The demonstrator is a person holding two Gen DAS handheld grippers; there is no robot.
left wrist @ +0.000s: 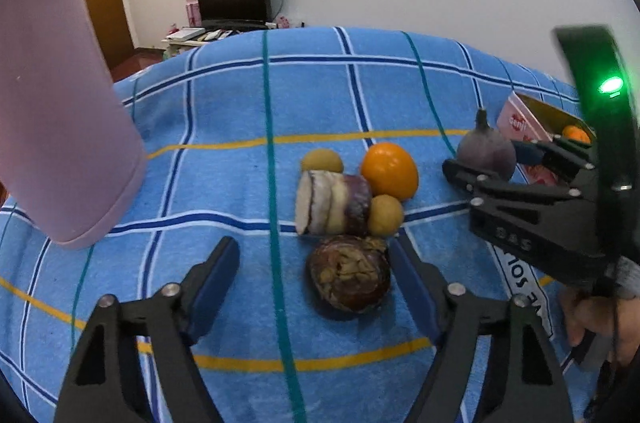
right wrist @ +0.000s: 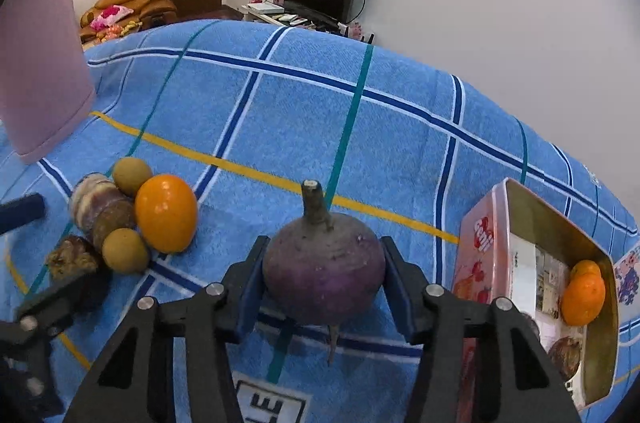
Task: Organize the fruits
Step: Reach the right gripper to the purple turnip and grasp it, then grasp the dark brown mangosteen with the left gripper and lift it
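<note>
A: Right gripper (right wrist: 324, 287) clamped on the purple turnip (right wrist: 324, 275), one blue pad on each flank, held above the blue checked cloth (right wrist: 304, 119). Could slip: round skin, narrow pads, thin root hanging below. Might also roll out if tilted toward the tin.

B: Agreed. Open pink tin (right wrist: 516, 215) just to the right, already holding two oranges (right wrist: 583, 293) and a dark brown fruit at the near end. Risk of catching the tin wall on the way in, or of bruising the oranges if dropped from too high.

A: Left gripper (left wrist: 314, 283) with fingers wide apart, low over the cloth, straddling the wrinkled brown fruit (left wrist: 349, 273). Right pad close against it, left pad well away. If closed so off-centre, likely to push the fruit sideways instead of gripping.

B: And to knock the pile behind: the cut purple root (left wrist: 332, 203), two small tan fruits (left wrist: 385, 215), the loose orange (left wrist: 390, 170), all touching or nearly so. Round things, easy to start rolling.

A: Any writing?

B: Red logo with white letters on the tin's pink side, perhaps "derfil", not sure. "B A S" moulded on the right gripper's body in the left view. Printed label on the cloth near its front edge, only "LE" and "SOL" visible, rest cut off.

A: Pink lampshade (left wrist: 60, 95) at far left, well apart, no danger.
</note>
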